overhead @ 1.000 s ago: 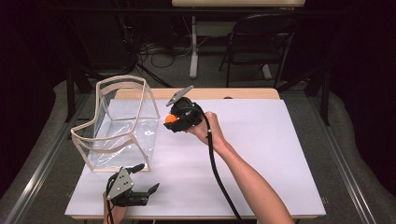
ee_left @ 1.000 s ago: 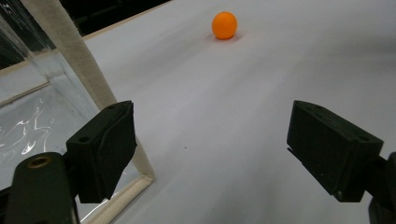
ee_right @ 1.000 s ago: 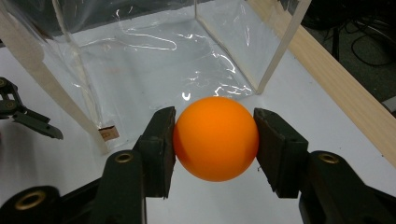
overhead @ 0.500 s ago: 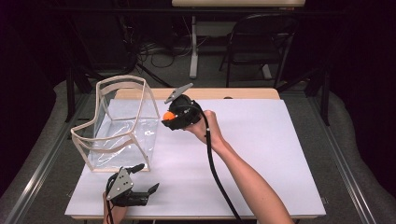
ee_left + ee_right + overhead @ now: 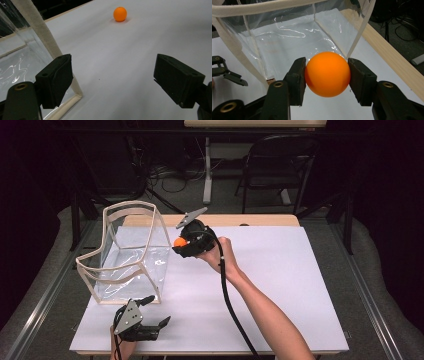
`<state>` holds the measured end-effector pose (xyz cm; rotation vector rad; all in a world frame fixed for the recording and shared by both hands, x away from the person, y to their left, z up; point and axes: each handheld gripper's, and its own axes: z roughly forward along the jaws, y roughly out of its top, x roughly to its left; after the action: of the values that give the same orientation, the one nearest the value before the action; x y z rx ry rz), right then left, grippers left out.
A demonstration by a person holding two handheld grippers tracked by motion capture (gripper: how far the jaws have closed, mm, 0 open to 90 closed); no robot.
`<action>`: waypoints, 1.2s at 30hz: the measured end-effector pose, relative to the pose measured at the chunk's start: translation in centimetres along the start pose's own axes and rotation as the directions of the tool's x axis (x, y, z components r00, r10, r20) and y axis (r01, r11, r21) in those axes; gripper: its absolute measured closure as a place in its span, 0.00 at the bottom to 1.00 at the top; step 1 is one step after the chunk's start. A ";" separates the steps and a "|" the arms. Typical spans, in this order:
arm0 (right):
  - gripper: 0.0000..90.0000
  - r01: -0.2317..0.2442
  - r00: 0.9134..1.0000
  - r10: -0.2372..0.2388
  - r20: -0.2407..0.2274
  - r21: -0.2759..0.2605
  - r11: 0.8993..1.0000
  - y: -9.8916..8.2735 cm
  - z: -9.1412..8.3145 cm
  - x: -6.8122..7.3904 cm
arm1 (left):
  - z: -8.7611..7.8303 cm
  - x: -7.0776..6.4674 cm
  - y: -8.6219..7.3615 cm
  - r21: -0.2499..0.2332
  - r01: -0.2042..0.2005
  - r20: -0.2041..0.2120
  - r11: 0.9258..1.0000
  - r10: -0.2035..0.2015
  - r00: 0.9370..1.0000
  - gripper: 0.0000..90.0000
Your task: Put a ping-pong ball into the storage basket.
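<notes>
White surface (image 5: 280,285): spans the frame's middle. Clear bag (image 5: 127,252), cream-trimmed: stands upright at centre left. My right gripper (image 5: 181,243): frame centre, just beside the bag's right wall, jaws clamped on an orange ball (image 5: 327,74). My left gripper (image 5: 159,311): lower left, jaws apart, nothing between.

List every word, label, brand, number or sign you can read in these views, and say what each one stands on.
None: no readable text stands on anything here.
The orange ball held in the right gripper is plain, with no print showing.
The clear bag and its cream trim carry no label.
The white table top is unmarked.
The left gripper has bare black pads.
</notes>
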<state>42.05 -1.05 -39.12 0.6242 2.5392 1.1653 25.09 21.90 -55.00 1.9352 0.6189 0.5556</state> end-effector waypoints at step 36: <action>0.56 0.004 1.000 -0.003 0.015 -0.056 0.998 2.8 -0.6 0.8 | 0.1 0.1 0.0 -0.005 0.003 0.002 1.000 -0.003 1.000 0.17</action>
<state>41.84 0.59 -36.59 0.6121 2.4850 1.2219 25.18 21.89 -55.04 1.9295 0.6181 0.5524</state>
